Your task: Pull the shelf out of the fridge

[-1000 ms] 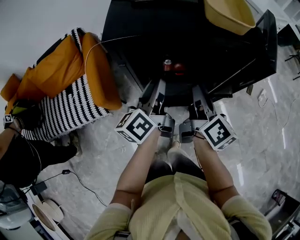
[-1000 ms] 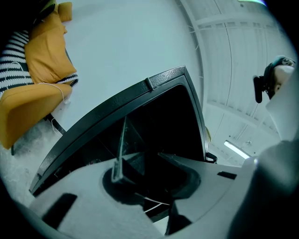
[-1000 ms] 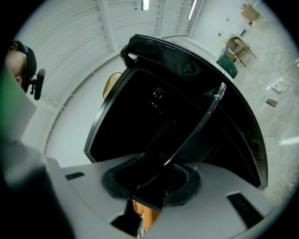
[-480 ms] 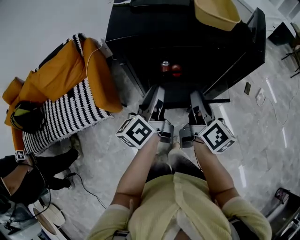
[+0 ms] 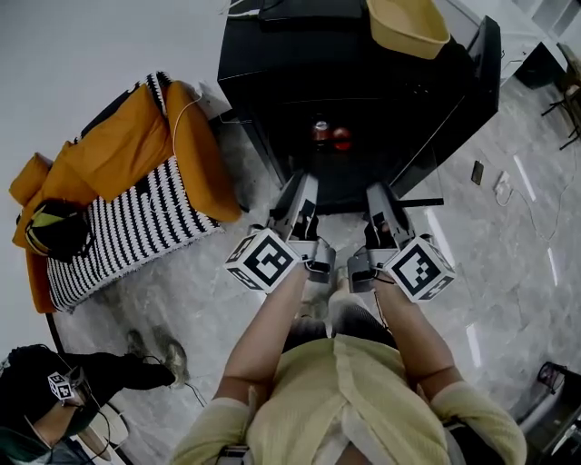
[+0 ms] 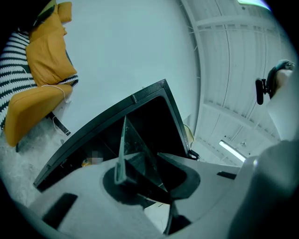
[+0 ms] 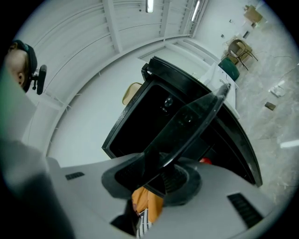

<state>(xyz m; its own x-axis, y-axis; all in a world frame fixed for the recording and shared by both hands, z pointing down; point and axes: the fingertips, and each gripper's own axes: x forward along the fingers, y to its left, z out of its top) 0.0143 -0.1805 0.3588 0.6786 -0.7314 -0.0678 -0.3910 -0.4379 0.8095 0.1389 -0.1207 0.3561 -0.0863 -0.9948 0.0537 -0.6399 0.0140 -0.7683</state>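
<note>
A black mini fridge stands open on the floor, its door swung to the right. Its dark glass shelf is drawn out of the front opening towards me. My left gripper is shut on the shelf's left part and my right gripper on its right part. In the left gripper view the glass pane stands edge-on between the jaws of that gripper. In the right gripper view the shelf's dark rim runs out from between the jaws of that gripper.
Inside the fridge stand a can and a red thing. A yellow bowl sits on top. An orange and striped chair stands close on the left. Another person crouches at lower left. A small flat object lies on the marble floor.
Both grippers have drawn back from the fridge with the shelf between their jaws. The person at the left has moved down towards the lower left corner.
</note>
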